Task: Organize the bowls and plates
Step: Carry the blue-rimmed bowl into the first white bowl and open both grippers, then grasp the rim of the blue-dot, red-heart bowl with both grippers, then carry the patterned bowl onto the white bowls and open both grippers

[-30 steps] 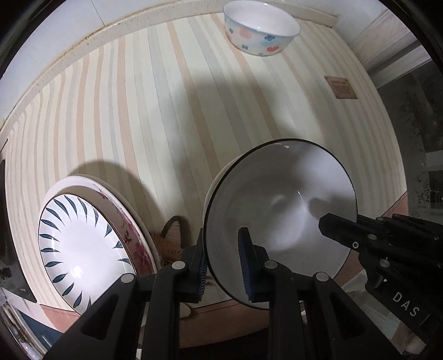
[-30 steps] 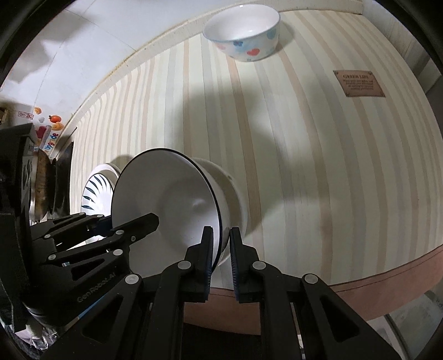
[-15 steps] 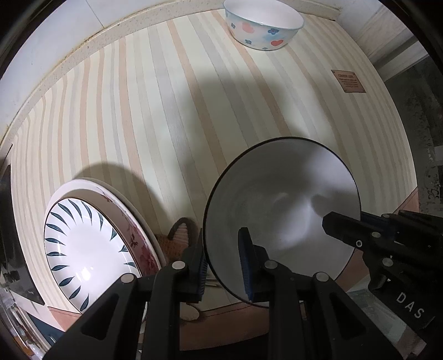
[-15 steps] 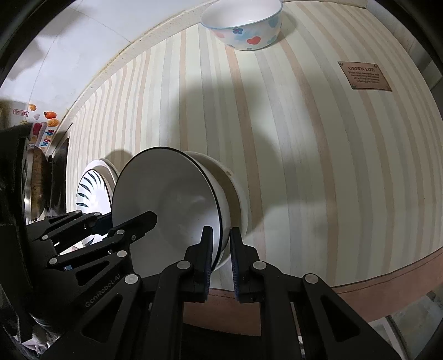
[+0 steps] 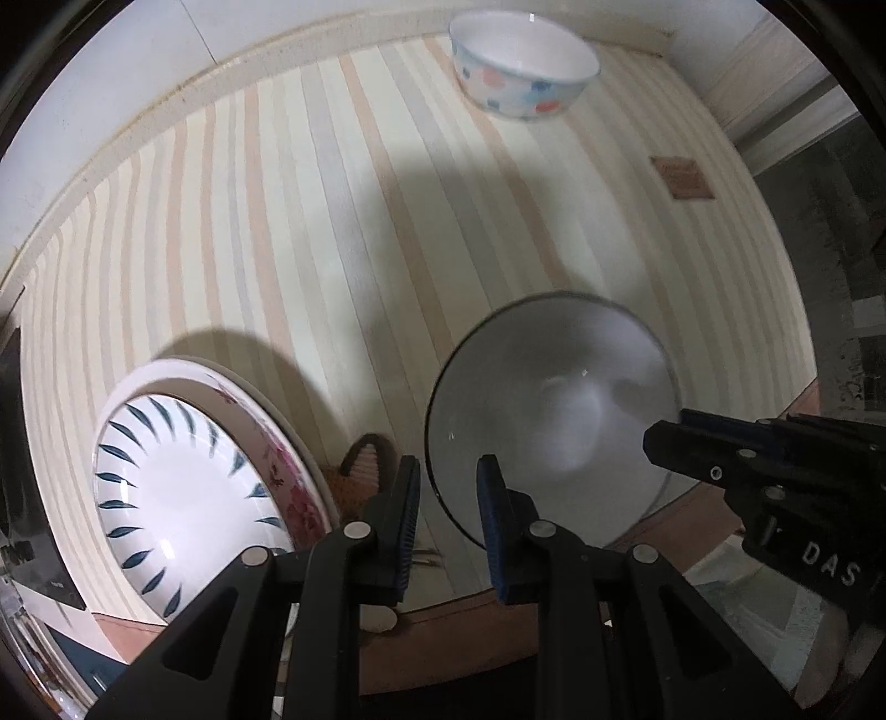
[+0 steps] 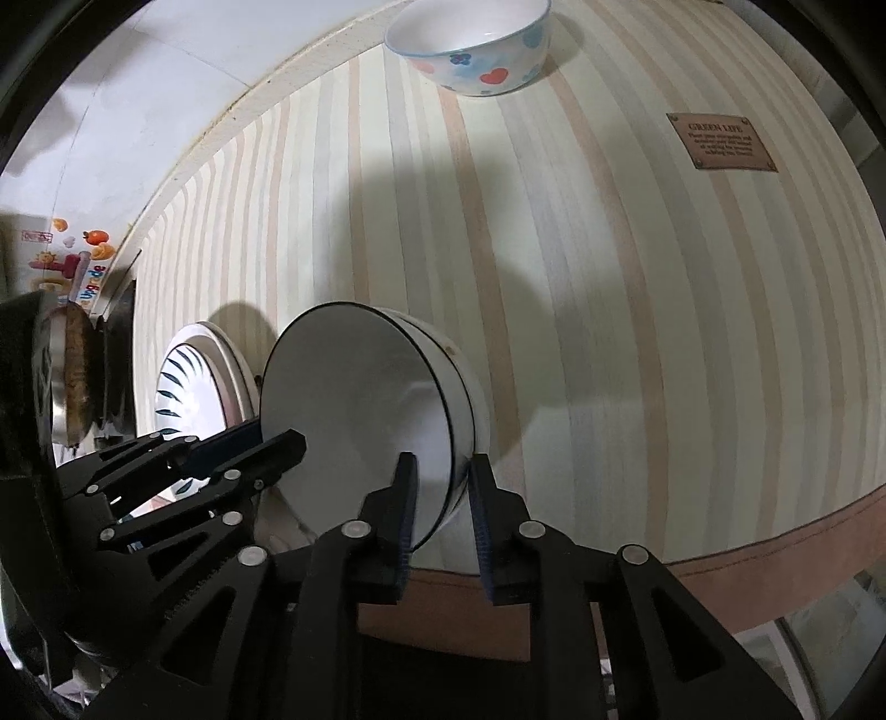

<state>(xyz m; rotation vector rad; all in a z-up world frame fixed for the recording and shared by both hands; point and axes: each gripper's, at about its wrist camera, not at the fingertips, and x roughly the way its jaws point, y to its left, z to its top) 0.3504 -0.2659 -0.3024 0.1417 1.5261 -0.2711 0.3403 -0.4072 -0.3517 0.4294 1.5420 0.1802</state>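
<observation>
A white bowl with a dark rim (image 5: 554, 410) (image 6: 354, 421) sits nested in another white bowl (image 6: 468, 404) near the table's front edge. My left gripper (image 5: 447, 518) is open, its jaws either side of the bowl's near rim, not pinching it. My right gripper (image 6: 440, 507) is open too, its jaws straddling the rim of the stacked bowls. A blue-leaf plate (image 5: 183, 498) (image 6: 177, 399) lies on a pink floral plate (image 5: 277, 443) to the left. A bowl with hearts and flowers (image 5: 520, 72) (image 6: 476, 44) stands at the far edge.
The striped tablecloth (image 5: 310, 232) has a brown label (image 6: 720, 141) at the right. A small orange woven thing (image 5: 360, 471) lies between the plates and bowls. A pan and dark objects (image 6: 77, 376) stand at the left. The table's front edge (image 6: 775, 531) is close.
Both grippers have opened their jaws off the bowl's rim. The dark-rimmed bowl has come down into the bowl beneath it. Both cameras have pulled back slightly.
</observation>
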